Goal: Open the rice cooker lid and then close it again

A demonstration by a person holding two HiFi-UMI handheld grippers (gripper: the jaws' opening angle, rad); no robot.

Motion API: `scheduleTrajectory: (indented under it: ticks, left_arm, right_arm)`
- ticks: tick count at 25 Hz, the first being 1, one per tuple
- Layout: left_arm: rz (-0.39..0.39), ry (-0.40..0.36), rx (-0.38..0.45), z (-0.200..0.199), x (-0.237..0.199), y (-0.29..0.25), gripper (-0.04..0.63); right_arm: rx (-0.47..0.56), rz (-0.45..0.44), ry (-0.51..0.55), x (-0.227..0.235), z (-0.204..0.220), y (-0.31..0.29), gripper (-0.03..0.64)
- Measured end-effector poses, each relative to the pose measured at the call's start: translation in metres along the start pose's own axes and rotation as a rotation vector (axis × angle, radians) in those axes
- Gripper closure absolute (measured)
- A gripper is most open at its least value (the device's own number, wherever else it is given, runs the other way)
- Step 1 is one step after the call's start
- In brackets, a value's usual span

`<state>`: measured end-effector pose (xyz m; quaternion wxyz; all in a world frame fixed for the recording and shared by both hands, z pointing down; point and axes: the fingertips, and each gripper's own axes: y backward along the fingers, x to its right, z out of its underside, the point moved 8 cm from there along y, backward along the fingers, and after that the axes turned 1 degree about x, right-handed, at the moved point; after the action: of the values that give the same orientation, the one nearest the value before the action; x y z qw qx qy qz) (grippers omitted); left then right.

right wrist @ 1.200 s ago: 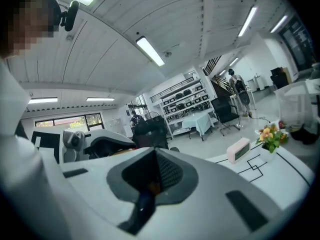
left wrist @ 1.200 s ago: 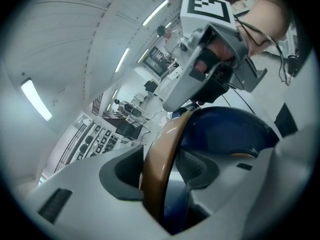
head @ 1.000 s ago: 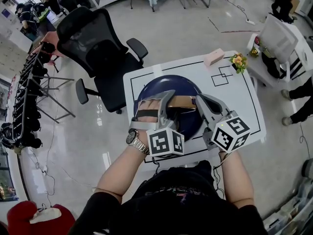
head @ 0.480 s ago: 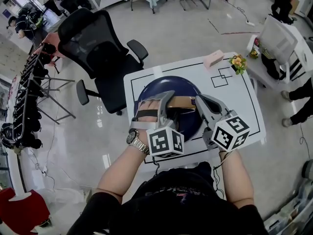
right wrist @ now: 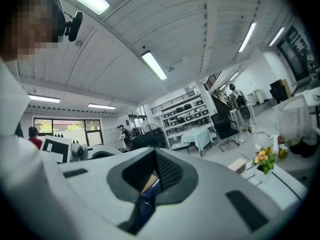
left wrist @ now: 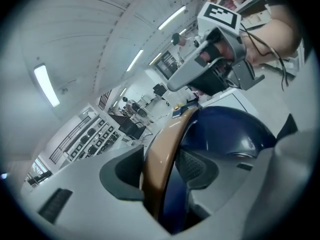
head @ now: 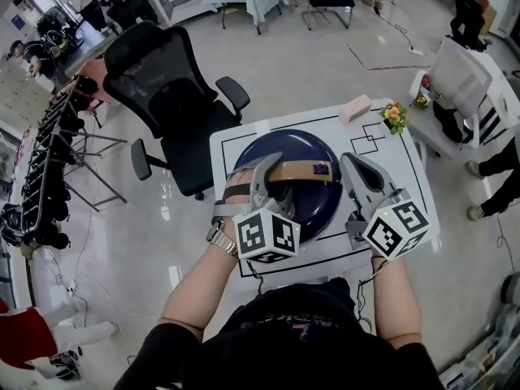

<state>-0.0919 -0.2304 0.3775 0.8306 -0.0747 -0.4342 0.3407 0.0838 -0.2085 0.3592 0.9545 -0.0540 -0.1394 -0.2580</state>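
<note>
Black short-sleeved top (head: 292, 331) is worn, w/ metal-band watch (head: 221, 238) on L wrist. Grey L gripper (head: 275, 187) & R gripper (head: 353, 165) are fitted w/ black-white marker cubes (head: 268, 236), dark ribbed pads (left wrist: 197, 166).

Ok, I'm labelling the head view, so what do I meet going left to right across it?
Rack of black gear → black office chair → left gripper, clamped on the tan handle → right gripper → yellow flowers. The rice cooker and pink box overlap the grippers, so they are left out.
</note>
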Motion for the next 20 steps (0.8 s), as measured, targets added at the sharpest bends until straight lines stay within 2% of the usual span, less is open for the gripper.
scheduleTrajectory:
  ticks: [3, 9, 20]
  left_arm:
    - [-0.007, 0.052, 0.022, 0.003, -0.009, 0.008, 0.4]
    - [-0.03, 0.207, 0.105, 0.015, -0.036, 0.031, 0.4]
    - [-0.107, 0.461, 0.25, 0.051, -0.077, 0.073, 0.411]
  right_arm:
    - [0.039, 0.022, 0.011, 0.002, -0.012, 0.006, 0.615]
    - [0.095, 0.048, 0.022, -0.001, -0.025, 0.009, 0.615]
    - [0.078, 0.0, 0.025, -0.031, -0.013, -0.017, 0.615]
